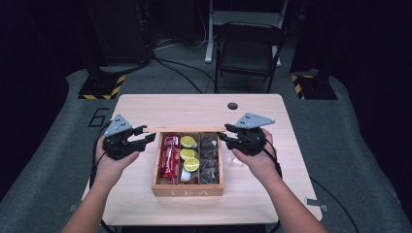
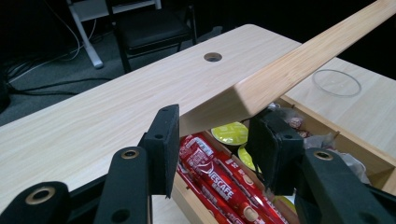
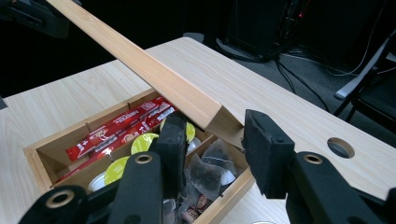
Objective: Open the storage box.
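— How are the jaws set?
— Those of the left gripper (image 1: 142,136) are clamped on one end of the wooden lid (image 1: 184,129); those of the right gripper (image 1: 226,132) are pressed on the other end.
— Where is the lid held?
— It is held level above the far edge of the tea box (image 1: 188,191), which is seen on the surface (image 1: 194,107).

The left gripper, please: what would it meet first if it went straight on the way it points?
The left gripper already holds the long wooden lid by its corner; going on, it would likely meet the right gripper at the far end.
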`<action>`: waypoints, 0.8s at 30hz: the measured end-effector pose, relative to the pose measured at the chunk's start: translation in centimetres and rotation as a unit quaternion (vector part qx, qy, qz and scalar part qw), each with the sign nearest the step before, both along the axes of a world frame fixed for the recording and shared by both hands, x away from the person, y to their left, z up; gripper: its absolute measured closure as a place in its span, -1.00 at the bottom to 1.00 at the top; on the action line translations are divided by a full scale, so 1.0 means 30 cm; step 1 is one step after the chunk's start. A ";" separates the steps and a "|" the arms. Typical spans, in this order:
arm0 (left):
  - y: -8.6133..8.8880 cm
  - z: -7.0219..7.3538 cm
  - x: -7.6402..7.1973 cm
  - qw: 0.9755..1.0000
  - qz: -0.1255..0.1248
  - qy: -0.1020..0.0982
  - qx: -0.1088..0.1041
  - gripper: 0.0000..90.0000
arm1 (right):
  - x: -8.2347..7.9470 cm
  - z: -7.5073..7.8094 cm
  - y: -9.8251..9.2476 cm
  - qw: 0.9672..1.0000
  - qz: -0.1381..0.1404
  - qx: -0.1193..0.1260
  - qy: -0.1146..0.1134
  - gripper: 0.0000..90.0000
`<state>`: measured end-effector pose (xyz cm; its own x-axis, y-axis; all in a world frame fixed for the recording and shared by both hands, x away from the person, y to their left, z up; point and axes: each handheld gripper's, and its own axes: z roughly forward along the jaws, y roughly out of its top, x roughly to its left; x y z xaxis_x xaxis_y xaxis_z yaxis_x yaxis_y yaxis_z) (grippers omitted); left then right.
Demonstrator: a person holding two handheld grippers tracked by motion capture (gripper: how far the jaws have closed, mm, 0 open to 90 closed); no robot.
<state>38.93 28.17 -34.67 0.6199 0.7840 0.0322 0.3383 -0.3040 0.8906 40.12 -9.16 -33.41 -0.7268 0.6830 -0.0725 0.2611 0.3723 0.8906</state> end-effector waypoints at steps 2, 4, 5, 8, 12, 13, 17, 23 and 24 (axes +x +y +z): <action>0.002 -0.008 0.010 1.000 0.004 0.002 0.000 0.20 | 0.003 0.003 0.001 1.000 -0.002 0.000 0.000 0.33; 0.002 -0.025 0.028 1.000 0.009 0.007 0.000 0.20 | 0.007 0.005 0.000 1.000 0.001 0.001 -0.001 0.33; 0.002 -0.025 0.028 1.000 0.009 0.007 0.000 0.19 | 0.007 0.005 0.000 1.000 0.001 0.001 -0.001 0.33; -0.001 -0.046 0.043 1.000 0.015 0.010 -0.002 0.16 | 0.012 0.008 0.002 1.000 0.002 0.000 -0.004 0.33; -0.007 -0.066 0.062 1.000 0.019 0.013 -0.005 0.16 | 0.012 0.014 0.004 1.000 -0.002 -0.004 0.001 0.33; -0.010 -0.071 0.066 1.000 0.022 0.014 -0.007 0.16 | 0.012 0.014 0.004 1.000 -0.002 -0.004 0.001 0.33; -0.017 -0.086 0.085 1.000 0.024 0.017 -0.011 0.17 | 0.016 0.019 0.008 1.000 -0.007 -0.007 -0.002 0.33; -0.026 -0.109 0.110 0.999 0.036 0.016 -0.009 0.21 | 0.021 0.022 0.009 1.000 -0.008 -0.004 -0.002 0.33; -0.025 -0.108 0.111 0.999 0.037 0.013 -0.014 0.23 | 0.021 0.021 0.009 1.000 -0.008 -0.004 -0.002 0.33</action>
